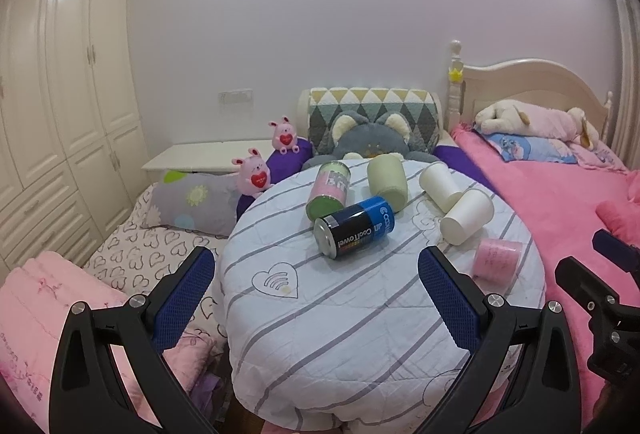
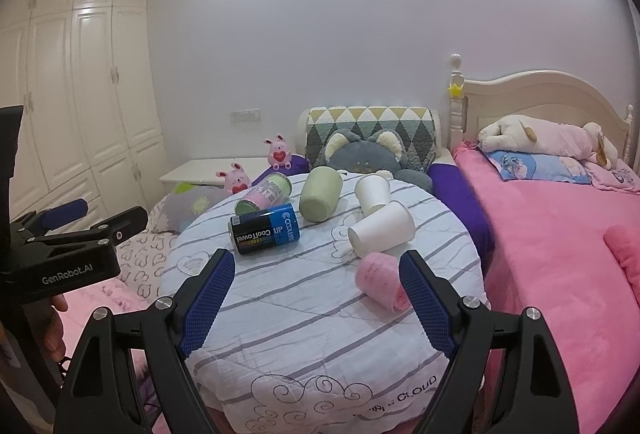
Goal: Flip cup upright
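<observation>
Several cups and cans lie on their sides on a round table under a striped white cloth (image 1: 360,314) (image 2: 304,314). They are a pale green cup (image 1: 387,181) (image 2: 320,200), two white paper cups (image 1: 440,184) (image 1: 466,216) (image 2: 373,194) (image 2: 381,230), a pink cup (image 1: 497,259) (image 2: 380,280), a blue-black can (image 1: 354,226) (image 2: 264,228) and a pink-green can (image 1: 328,190) (image 2: 264,196). My left gripper (image 1: 316,266) is open and empty, short of the blue-black can. My right gripper (image 2: 316,266) is open and empty, with the pink cup by its right finger.
A pink bed (image 2: 560,254) lies right of the table, a heart-print bed with pillows (image 1: 132,254) to the left. Plush toys (image 1: 254,174) and a grey cushion (image 1: 368,138) sit behind the table. White wardrobes (image 1: 60,94) line the left wall.
</observation>
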Action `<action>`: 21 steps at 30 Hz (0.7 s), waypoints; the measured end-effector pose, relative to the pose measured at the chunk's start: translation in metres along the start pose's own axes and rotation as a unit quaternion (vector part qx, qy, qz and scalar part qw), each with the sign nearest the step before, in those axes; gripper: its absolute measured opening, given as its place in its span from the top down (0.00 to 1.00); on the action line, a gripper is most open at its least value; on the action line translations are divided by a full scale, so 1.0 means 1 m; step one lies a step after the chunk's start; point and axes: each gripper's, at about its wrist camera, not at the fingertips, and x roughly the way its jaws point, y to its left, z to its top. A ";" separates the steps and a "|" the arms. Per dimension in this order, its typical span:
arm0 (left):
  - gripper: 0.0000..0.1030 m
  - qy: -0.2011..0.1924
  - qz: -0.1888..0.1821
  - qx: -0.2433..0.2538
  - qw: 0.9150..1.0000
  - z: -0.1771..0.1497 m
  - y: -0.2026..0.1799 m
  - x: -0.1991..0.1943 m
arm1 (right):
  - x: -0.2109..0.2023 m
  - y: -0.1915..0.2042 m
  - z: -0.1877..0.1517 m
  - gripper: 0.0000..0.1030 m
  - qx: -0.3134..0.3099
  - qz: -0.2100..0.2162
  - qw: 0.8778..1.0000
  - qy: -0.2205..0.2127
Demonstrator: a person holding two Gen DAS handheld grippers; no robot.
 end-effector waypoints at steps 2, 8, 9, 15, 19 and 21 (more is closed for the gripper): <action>0.00 0.004 -0.001 -0.003 1.000 0.000 0.001 0.004 | 0.004 -0.001 0.001 0.17 -0.001 0.002 1.000 0.004; 0.00 0.014 0.000 -0.002 1.000 0.001 -0.001 0.017 | 0.014 -0.006 0.002 0.17 0.000 0.007 1.000 0.014; 0.00 0.015 0.001 -0.001 1.000 0.001 -0.002 0.018 | 0.016 -0.006 0.002 0.17 0.000 0.007 1.000 0.014; 0.00 0.020 0.001 0.000 1.000 0.002 -0.003 0.028 | 0.025 -0.011 0.003 0.17 0.003 0.008 1.000 0.020; 0.00 0.022 0.001 0.000 1.000 0.004 -0.004 0.032 | 0.031 -0.013 0.004 0.17 0.005 0.009 1.000 0.022; 0.00 0.023 0.000 0.001 1.000 0.006 -0.004 0.036 | 0.033 -0.013 0.004 0.17 0.005 0.009 1.000 0.023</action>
